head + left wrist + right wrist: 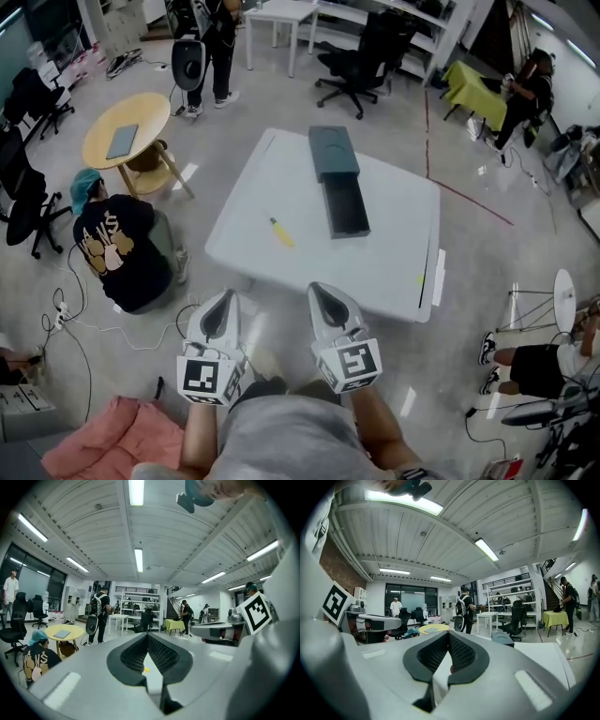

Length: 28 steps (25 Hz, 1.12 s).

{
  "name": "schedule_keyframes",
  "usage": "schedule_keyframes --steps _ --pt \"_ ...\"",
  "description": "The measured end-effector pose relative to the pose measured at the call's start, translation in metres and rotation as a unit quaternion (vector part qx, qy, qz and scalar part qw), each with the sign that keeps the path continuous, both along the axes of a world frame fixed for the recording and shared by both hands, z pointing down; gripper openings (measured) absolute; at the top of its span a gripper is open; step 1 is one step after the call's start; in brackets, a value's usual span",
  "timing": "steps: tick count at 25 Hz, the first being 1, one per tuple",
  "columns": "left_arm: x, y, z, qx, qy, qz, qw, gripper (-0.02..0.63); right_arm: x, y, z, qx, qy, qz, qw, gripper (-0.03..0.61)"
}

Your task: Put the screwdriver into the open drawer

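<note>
A yellow screwdriver (281,232) lies on the white table (394,262), left of a dark drawer unit (333,150) whose drawer (345,206) is pulled open toward me. Both grippers hover short of the table's near edge with nothing in them. My left gripper (224,296) is shut and points at the table; in its own view the tips (147,637) meet, and the screwdriver (146,670) shows as a small yellow spot below them. My right gripper (320,290) is shut too, its tips (449,635) together, with the drawer unit (502,638) ahead to the right.
A person in a black shirt (117,248) crouches on the floor left of the table, beside a round wooden table (127,141). A pink cloth (122,436) lies at my lower left. An office chair (361,56) stands beyond the table, and a seated person (534,361) is at the right.
</note>
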<state>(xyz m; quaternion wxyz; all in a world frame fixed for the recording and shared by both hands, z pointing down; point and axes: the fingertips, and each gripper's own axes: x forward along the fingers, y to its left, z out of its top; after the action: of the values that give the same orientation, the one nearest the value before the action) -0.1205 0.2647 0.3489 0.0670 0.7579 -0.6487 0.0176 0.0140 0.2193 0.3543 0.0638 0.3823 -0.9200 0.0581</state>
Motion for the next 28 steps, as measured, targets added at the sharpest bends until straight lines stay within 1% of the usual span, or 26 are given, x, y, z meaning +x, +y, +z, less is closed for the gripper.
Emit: schedule_keyframes --steps 7,15,22,28 --pt "-0.031 -0.014 0.003 0.003 0.003 0.010 0.9999 0.011 -0.027 -0.011 0.005 -0.002 0.008 0.011 1.000 0.003" --pt "-0.047 -0.035 0.008 0.000 0.009 0.011 0.9999 0.011 -0.043 -0.031 0.011 -0.008 0.018 0.012 1.000 0.003" --pt "-0.059 -0.064 0.019 -0.010 0.012 -0.003 0.9999 0.011 -0.057 -0.066 0.022 -0.019 0.024 -0.004 1.000 0.003" --pt "-0.067 -0.102 0.035 -0.026 0.016 -0.021 0.9993 0.011 -0.067 -0.110 0.040 -0.036 0.036 -0.022 0.998 0.003"
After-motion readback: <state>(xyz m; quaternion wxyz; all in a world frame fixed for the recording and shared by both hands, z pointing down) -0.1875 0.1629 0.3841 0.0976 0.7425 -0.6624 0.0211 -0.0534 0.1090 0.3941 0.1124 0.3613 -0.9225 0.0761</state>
